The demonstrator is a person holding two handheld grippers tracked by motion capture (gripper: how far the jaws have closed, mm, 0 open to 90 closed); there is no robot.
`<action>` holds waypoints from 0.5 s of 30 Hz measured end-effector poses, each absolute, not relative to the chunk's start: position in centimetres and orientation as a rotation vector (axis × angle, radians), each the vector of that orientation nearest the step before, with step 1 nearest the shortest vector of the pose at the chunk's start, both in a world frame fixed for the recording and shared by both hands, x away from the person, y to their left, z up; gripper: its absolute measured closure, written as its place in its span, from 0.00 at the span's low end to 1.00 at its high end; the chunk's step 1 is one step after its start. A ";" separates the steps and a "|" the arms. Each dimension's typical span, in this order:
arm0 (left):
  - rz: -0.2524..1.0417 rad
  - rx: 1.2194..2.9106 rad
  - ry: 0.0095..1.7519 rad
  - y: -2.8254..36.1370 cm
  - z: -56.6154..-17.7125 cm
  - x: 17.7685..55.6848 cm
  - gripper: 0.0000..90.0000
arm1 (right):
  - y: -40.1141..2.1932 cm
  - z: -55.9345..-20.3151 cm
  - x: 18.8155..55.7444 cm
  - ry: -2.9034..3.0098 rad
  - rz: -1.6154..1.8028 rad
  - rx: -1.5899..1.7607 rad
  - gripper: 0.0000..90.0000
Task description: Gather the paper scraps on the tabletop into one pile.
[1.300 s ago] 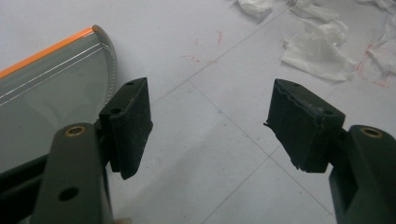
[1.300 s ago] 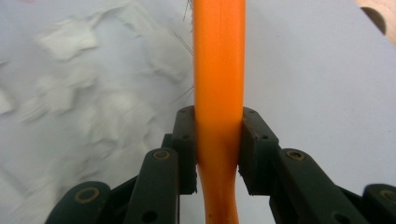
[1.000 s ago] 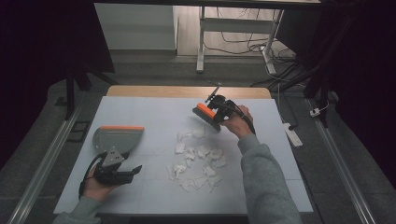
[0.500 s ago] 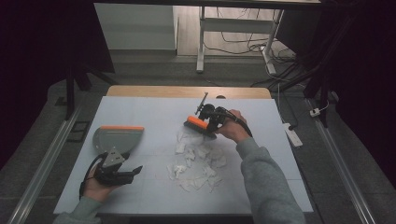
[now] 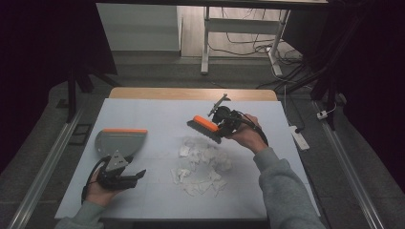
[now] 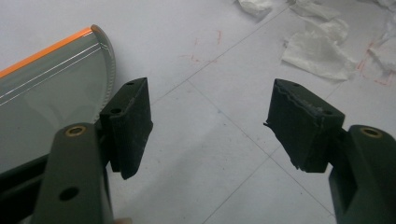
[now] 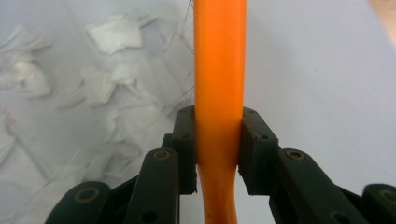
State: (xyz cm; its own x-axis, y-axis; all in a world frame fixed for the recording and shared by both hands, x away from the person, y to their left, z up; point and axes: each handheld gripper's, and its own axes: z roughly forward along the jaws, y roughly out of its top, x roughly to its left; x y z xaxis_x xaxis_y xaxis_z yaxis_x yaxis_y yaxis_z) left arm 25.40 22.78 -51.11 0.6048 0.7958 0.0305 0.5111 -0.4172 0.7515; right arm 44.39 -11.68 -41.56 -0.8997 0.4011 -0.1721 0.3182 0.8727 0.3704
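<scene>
Right gripper (image 5: 220,121) fingers pinch the orange brush (image 5: 205,129) just beyond the paper scraps (image 5: 203,164); left gripper (image 5: 125,175), fingers spread, rests beside the dustpan (image 5: 119,140).

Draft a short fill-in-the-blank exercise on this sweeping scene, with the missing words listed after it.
1. The right gripper is shut on the ____ plastic handle of the small hand brush.
2. The left gripper has its jaws ____, nothing between them.
3. The grey dustpan with the orange edge lies on the table's ____ side in the high view.
4. The torn white paper scraps lie between the dustpan and the ____.

Missing words: orange; open; left; brush
</scene>
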 end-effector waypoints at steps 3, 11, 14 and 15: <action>0.503 2.110 1.025 22.8 -51.2 25.4 0.35 | -10.8 -41.8 45.1 2.780 0.459 0.514 0.78; 0.498 2.105 1.026 23.0 -51.2 25.4 0.35 | -6.6 -43.7 47.3 2.780 0.340 0.442 0.78; 0.497 2.102 1.028 23.1 -51.3 25.5 0.35 | -5.3 -44.5 47.4 2.799 0.297 0.412 0.78; 0.497 2.101 1.028 23.1 -51.2 25.5 0.35 | -5.0 -44.8 47.4 2.804 0.284 0.400 0.78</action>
